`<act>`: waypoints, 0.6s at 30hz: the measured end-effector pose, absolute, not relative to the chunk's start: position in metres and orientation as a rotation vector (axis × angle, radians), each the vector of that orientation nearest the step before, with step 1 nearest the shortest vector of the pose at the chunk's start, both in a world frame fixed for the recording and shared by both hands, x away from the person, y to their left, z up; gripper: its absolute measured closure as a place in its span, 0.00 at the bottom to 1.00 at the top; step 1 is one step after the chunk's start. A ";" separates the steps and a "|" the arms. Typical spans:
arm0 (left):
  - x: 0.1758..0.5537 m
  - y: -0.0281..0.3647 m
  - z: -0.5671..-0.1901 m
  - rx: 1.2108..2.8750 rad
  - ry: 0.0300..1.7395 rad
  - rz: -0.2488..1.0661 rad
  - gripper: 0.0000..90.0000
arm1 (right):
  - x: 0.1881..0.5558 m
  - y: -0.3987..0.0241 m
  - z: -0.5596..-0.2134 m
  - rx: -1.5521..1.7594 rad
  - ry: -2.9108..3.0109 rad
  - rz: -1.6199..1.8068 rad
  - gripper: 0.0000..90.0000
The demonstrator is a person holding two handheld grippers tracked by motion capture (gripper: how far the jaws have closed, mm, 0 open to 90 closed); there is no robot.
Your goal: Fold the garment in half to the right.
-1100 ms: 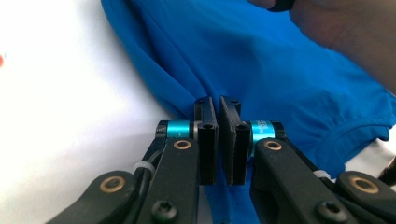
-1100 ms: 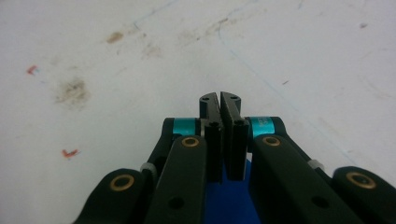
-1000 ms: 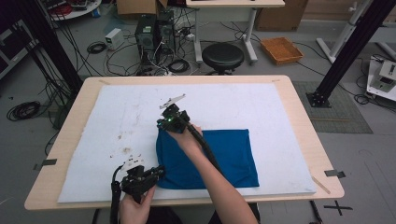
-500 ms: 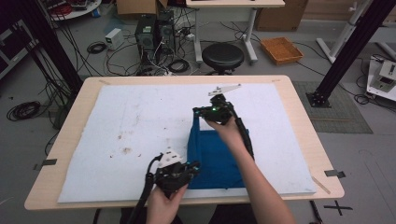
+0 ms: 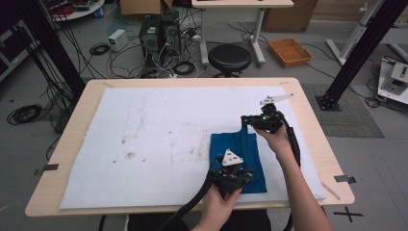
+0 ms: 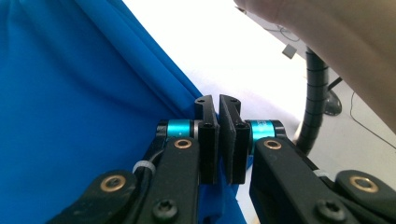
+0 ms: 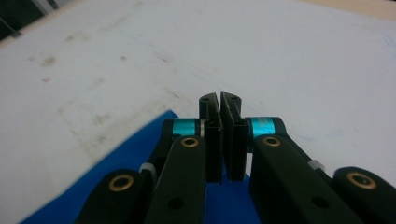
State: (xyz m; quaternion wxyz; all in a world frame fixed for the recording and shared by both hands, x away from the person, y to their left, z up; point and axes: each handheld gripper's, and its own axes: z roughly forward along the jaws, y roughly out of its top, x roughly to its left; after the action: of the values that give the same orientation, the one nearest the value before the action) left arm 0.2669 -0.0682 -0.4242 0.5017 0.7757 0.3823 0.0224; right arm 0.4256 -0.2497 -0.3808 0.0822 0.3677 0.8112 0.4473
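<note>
A blue cloth [image 5: 236,151] lies folded into a narrow strip on the white mat [image 5: 144,120], right of the middle. My left gripper [image 5: 239,177] is at the cloth's near edge, jaws shut, with a fold of the blue cloth [image 6: 70,93] running in between them. My right gripper [image 5: 245,119] is at the cloth's far corner, jaws shut on the cloth's edge. The left gripper [image 6: 219,100] has the person's right forearm above it. The right gripper [image 7: 219,99] has blue cloth [image 7: 126,158] under it and bare mat [image 7: 280,56] ahead.
Brownish stains [image 5: 127,154] mark the mat's left half. The wooden table's edge [image 5: 62,144] frames the mat. On the floor beyond stand a black stool [image 5: 229,57], computer towers [image 5: 156,33] with cables and an orange tray [image 5: 290,51].
Both grippers have swept to the right, carrying the cloth's left edge with them. The cloth has folded over itself and is now narrower and farther right.
</note>
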 end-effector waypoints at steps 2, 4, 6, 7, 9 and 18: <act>0.270 -0.077 -0.427 1.874 0.914 0.041 0.94 | 0.427 -0.256 -0.386 1.120 2.409 1.289 0.97; 0.272 -0.084 -0.429 1.864 0.891 -0.003 0.81 | 0.427 -0.261 -0.391 1.157 2.369 1.250 0.91; 0.270 -0.086 -0.428 1.839 0.835 -0.021 0.73 | 0.424 -0.267 -0.393 1.228 2.287 1.218 0.84; 0.268 -0.084 -0.427 1.830 0.813 -0.005 0.70 | 0.423 -0.269 -0.393 1.245 2.266 1.217 0.83; 0.267 -0.076 -0.421 1.820 0.790 0.019 0.67 | 0.416 -0.277 -0.391 1.283 2.204 1.211 0.79; 0.274 0.010 -0.400 1.786 0.825 0.186 0.61 | 0.378 -0.287 -0.399 1.363 2.146 1.271 0.75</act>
State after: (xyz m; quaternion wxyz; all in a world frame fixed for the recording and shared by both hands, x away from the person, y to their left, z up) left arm 0.2743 0.0100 -0.3999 0.5505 0.7546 0.3484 0.0786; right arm 0.3777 -0.2873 -0.3989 0.1489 0.4742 0.7467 0.4421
